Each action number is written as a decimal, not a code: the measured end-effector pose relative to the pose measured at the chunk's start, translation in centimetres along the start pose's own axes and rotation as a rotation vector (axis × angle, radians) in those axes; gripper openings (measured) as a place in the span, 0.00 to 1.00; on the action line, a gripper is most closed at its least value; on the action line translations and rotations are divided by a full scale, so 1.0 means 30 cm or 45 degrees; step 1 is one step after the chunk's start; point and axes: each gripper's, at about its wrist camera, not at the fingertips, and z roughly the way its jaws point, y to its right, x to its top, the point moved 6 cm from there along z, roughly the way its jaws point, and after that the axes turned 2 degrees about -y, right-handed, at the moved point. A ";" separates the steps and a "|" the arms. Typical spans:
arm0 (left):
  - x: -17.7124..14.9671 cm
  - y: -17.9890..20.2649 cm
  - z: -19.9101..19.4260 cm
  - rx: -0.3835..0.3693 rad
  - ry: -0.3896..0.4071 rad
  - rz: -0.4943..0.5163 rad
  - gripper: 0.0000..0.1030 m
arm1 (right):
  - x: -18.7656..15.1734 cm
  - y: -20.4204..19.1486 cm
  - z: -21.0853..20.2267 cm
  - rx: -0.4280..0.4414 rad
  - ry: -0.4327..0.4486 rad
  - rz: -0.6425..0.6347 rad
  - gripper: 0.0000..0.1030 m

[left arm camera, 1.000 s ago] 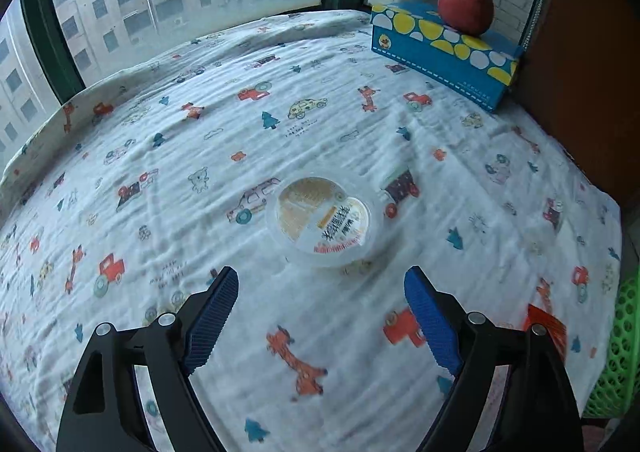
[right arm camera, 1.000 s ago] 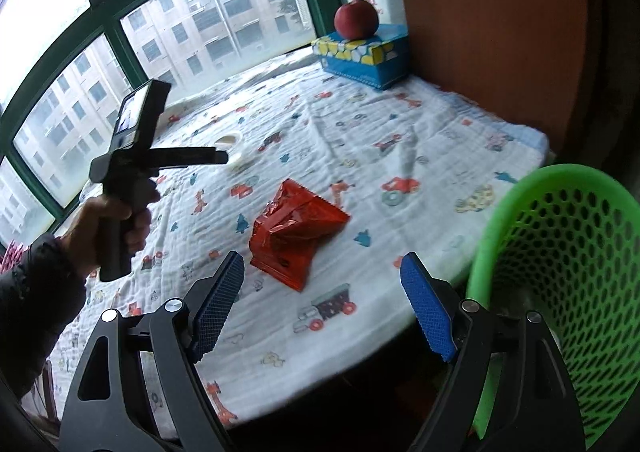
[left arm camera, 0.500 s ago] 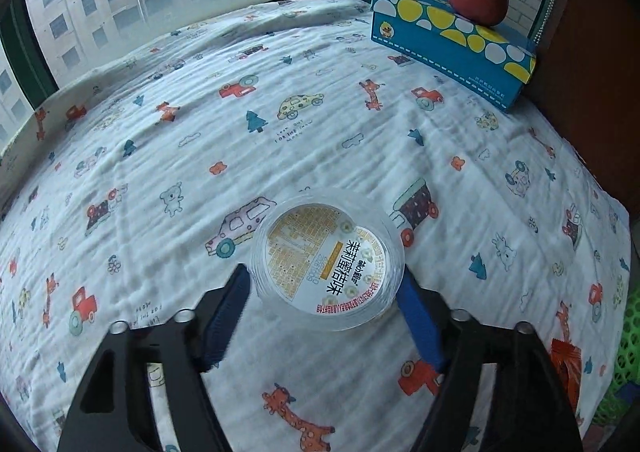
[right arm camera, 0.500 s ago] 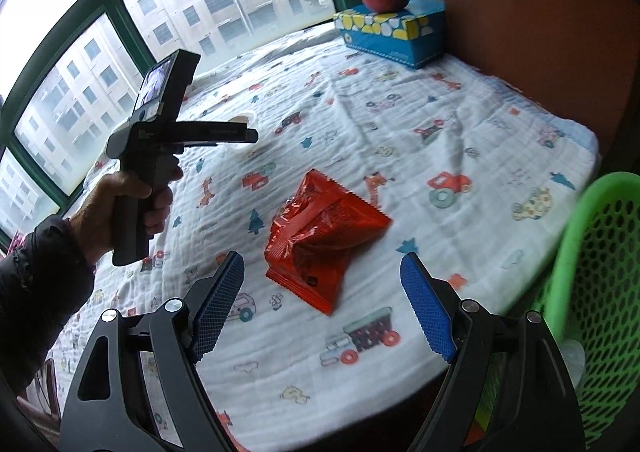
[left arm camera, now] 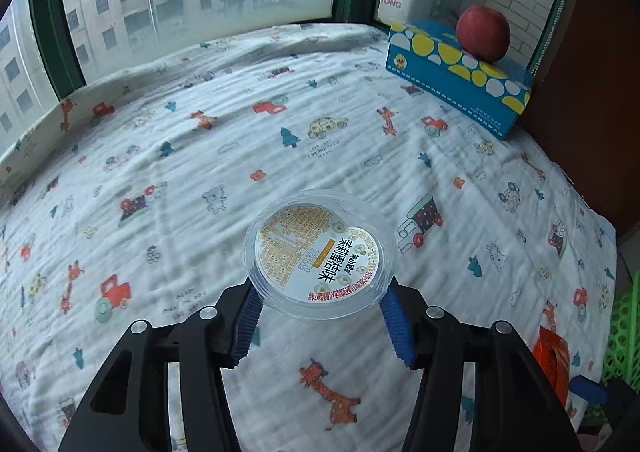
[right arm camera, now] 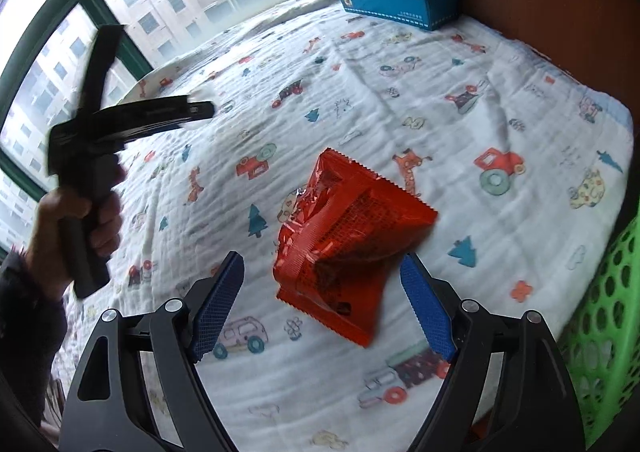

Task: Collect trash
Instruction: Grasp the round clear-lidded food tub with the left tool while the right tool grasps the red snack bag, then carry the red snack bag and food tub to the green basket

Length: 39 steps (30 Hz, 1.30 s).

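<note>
A clear plastic cup with a printed white and yellow lid (left arm camera: 320, 256) sits between the blue pads of my left gripper (left arm camera: 320, 316), which is shut on it, on or just above the patterned cloth. My right gripper (right arm camera: 322, 306) is open. A crumpled red snack wrapper (right arm camera: 348, 244) lies on the cloth between and just ahead of its pads, not gripped. The left gripper (right arm camera: 132, 120) shows in the right wrist view, held by a hand, blurred. The wrapper's corner (left arm camera: 554, 356) shows at the lower right of the left wrist view.
A green mesh basket (right arm camera: 604, 316) stands off the cloth's right edge; it also shows in the left wrist view (left arm camera: 624, 332). A blue tissue box (left arm camera: 456, 84) with a red apple (left arm camera: 483, 33) on it sits at the far right corner by a brown wall. Windows line the far side.
My left gripper moved forward around the cup and closed on it. My right gripper moved forward and down until the red wrapper lies between its open pads.
</note>
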 end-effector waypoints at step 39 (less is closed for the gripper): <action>-0.225 0.337 -0.486 -0.233 0.181 0.164 0.52 | -0.131 0.117 -0.409 -0.141 0.237 0.020 0.49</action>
